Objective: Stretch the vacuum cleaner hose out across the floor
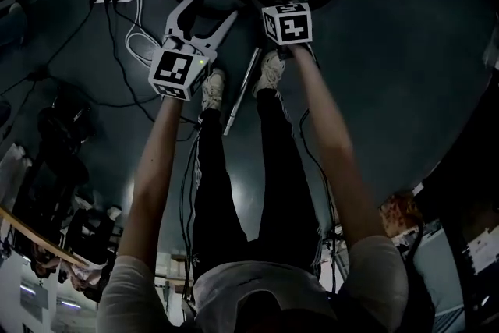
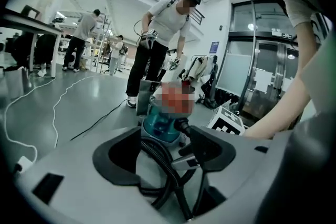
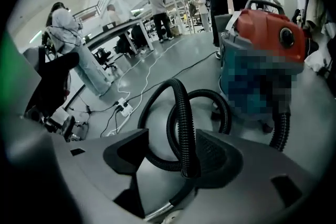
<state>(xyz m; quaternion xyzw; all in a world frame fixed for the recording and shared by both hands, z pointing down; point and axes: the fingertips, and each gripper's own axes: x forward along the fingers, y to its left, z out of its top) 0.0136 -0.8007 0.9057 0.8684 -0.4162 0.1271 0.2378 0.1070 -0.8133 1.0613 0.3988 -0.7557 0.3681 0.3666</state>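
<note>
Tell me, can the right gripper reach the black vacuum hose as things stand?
Probably yes: the right gripper is open, and a loop of the black hose shows between its jaws, with nothing in front of it.

Black ribbed hose [image 3: 181, 129], vacuum cleaner [image 3: 268, 34] with teal body and red-orange lid, and white marker cube [image 1: 287, 23] bearing black squares, on grey floor [image 1: 405, 74].
</note>
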